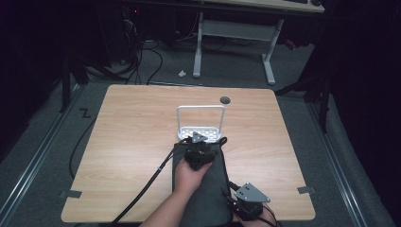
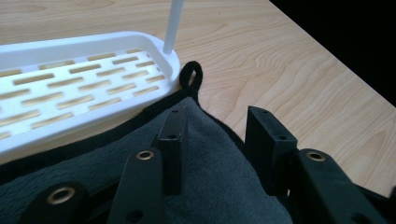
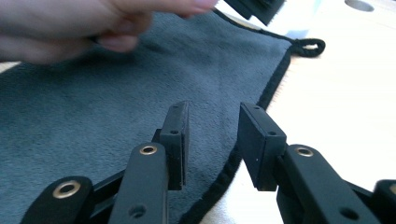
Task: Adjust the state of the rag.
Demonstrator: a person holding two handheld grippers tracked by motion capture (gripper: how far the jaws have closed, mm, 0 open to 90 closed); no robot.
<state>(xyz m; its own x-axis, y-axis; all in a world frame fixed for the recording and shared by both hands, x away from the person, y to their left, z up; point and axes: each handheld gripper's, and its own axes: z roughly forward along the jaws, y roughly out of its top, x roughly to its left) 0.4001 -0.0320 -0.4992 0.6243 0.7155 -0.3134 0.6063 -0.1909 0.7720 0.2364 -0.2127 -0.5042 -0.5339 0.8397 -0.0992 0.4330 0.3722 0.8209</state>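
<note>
From the high view, a dark grey cloth (image 1: 204,189) lies flat on the tabletop (image 1: 132,137), its long axis running from the person's edge away toward a white slotted rack (image 1: 201,134) that stands at its far end. The left claw (image 1: 198,152) sits over that far end, just short of the rack; whether its jaws are apart cannot be told from here. The right claw (image 1: 246,208) rests at the near right corner of the cloth, by the tabletop's front edge.

In the left gripper view, the left claw (image 2: 217,140) has its jaws apart and empty, hovering low over the cloth's far right corner. The hanging loop (image 2: 190,74) lies just ahead, touching the rack's rim (image 2: 154,46).

In the right gripper view, the right claw (image 3: 215,140) is also parted, straddling the cloth's black-bound right edge (image 3: 275,79), which runs straight ahead to the loop. The left claw is much the nearer to the loop.
</note>
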